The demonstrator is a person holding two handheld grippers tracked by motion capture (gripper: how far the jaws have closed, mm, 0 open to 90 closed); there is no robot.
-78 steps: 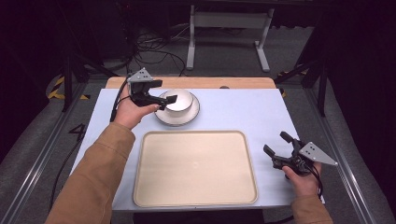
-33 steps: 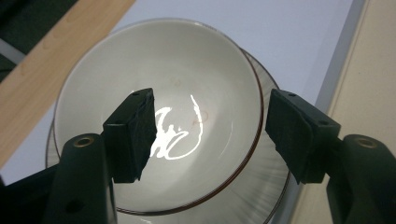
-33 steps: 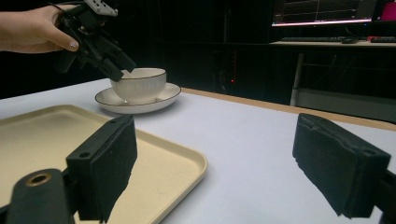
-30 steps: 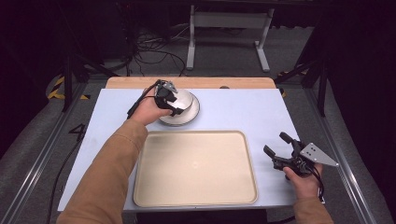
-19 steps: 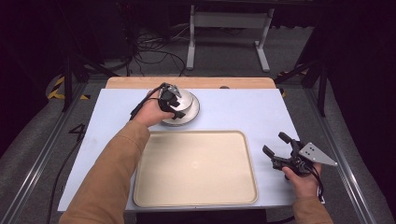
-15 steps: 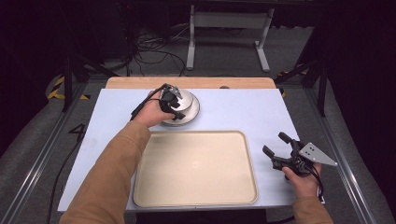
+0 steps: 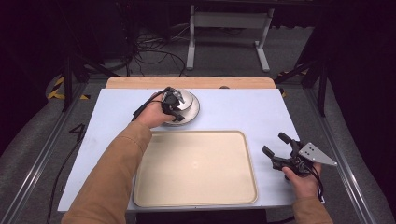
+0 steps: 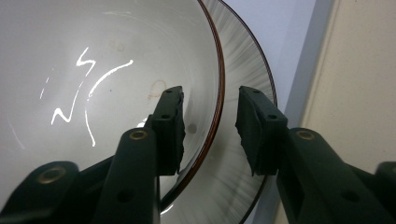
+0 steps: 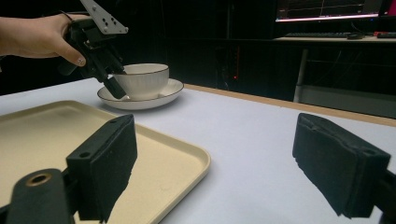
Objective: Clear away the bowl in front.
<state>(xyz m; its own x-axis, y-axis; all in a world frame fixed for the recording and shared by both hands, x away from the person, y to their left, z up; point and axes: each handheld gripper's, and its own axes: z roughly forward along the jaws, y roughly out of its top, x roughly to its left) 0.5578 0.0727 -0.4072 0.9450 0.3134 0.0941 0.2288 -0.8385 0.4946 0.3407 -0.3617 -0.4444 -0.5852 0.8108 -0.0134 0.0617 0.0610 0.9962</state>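
Bowl rim sits between the left gripper's spread fingers, above its saucer; a shallow pinch could slip, tipping it, while the right gripper idles, fingers spread.

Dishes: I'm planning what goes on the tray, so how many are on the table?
2, stacked at the table's far left: a white bowl sitting on a saucer. The left gripper has its fingers either side of the bowl's rim. None appear hidden.

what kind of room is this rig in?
Probably a lab or recording studio, not a kitchen: black surroundings, loose cables on the floor, a monitor on a desk behind, and a staged table with just a bowl, saucer and tray.
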